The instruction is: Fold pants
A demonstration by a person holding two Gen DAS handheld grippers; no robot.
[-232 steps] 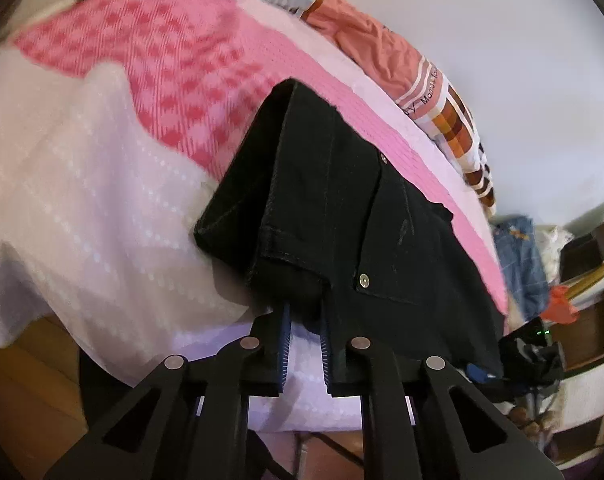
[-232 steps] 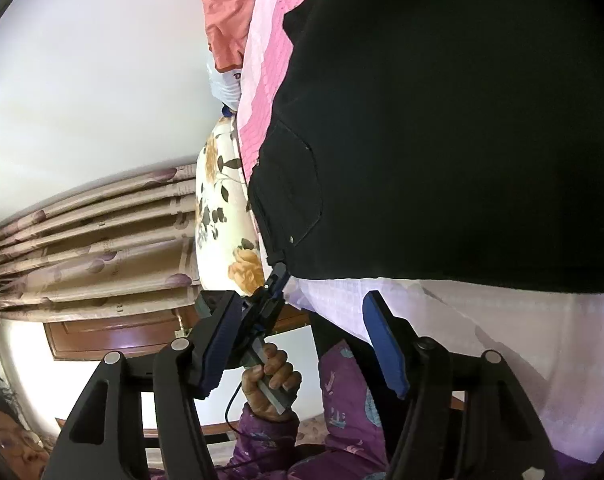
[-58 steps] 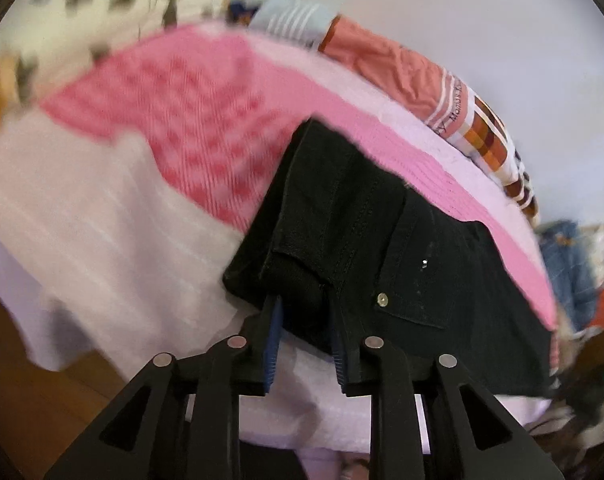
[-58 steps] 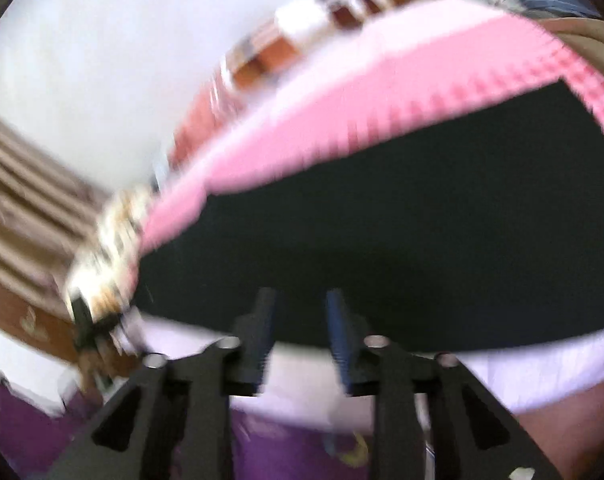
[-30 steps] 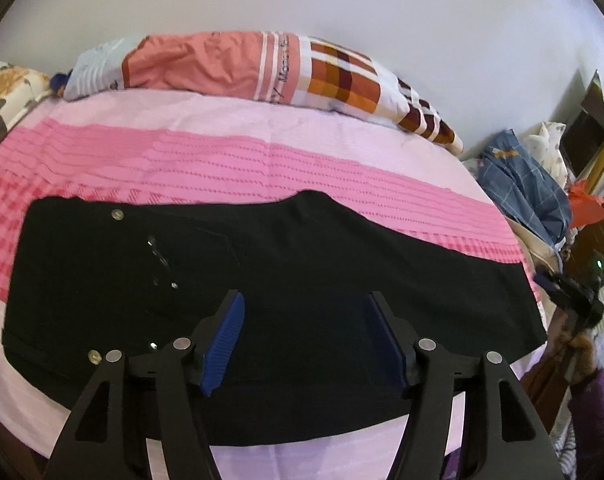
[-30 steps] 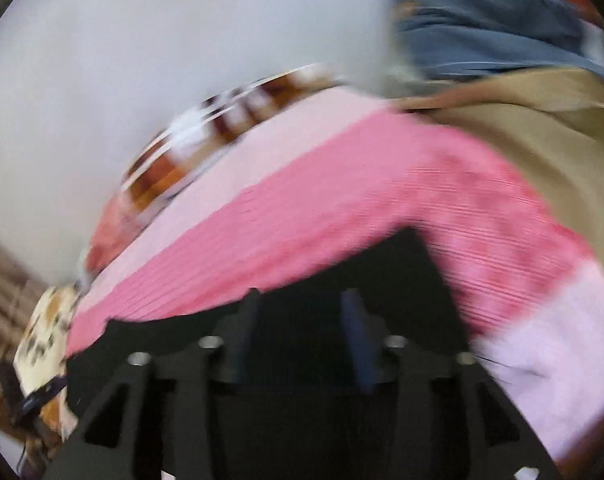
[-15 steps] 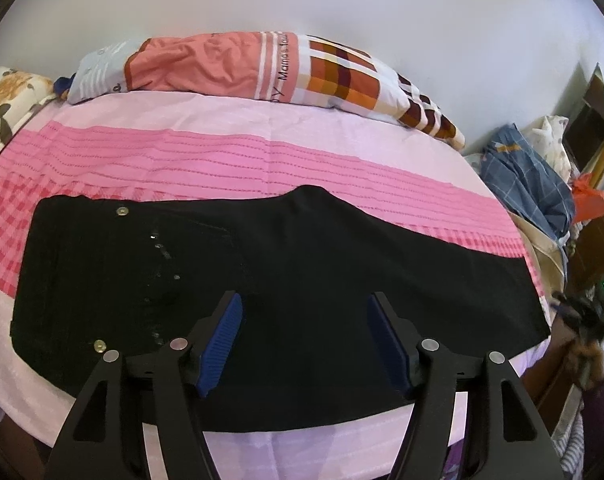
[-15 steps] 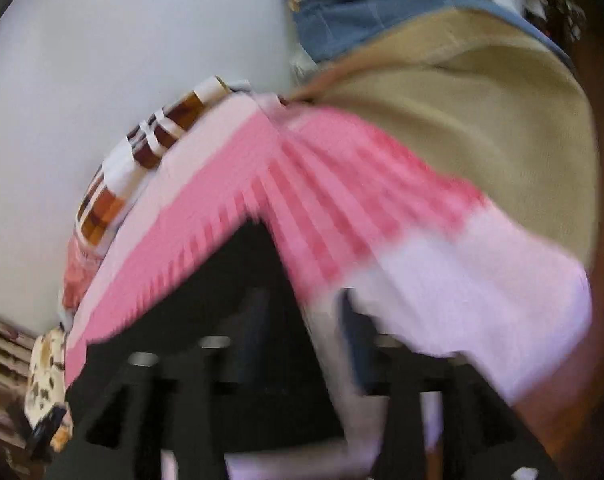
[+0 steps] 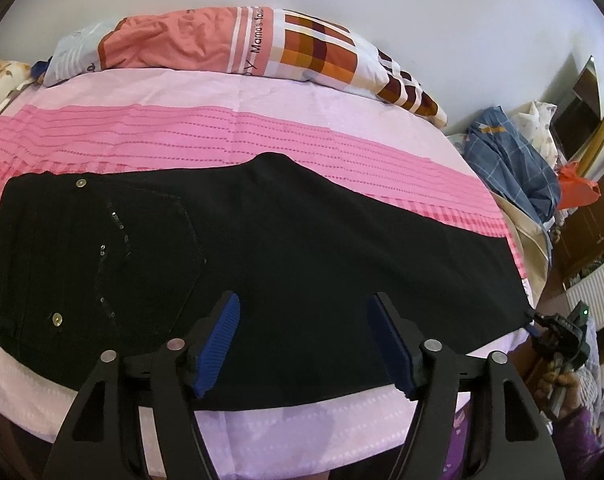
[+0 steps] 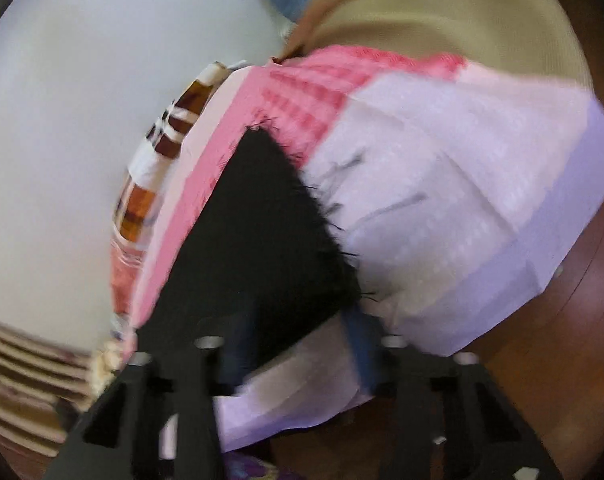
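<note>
A: Pants (image 9: 286,248) lie flat on the bed (image 9: 262,128), already halved lengthwise, waistband at the left, hem at the right near edge.

B: Step in hand?

A: Looks like the crosswise fold, hem over to waist. Your right tongs (image 10: 298,344) sit right at the hem corner, parted, corner between the pads, but the view is blurred so I can't tell if they touch cloth. Take both layers at that corner, not just the frayed top edge.

B: And the left?

A: Left tongs (image 9: 304,340) hover spread wide over the mid-leg near edge, holding nothing. Pinch the near edge or pin the waist so the cloth doesn't drag, then carry the hem across low and square to the waistband.

B: Counts?

A: One pair of pants, two tongs, one quilt (image 9: 238,40) bundled along the wall, one heap of blue clothes (image 9: 510,160) off the right end, three metal rivets showing on the pants.
</note>
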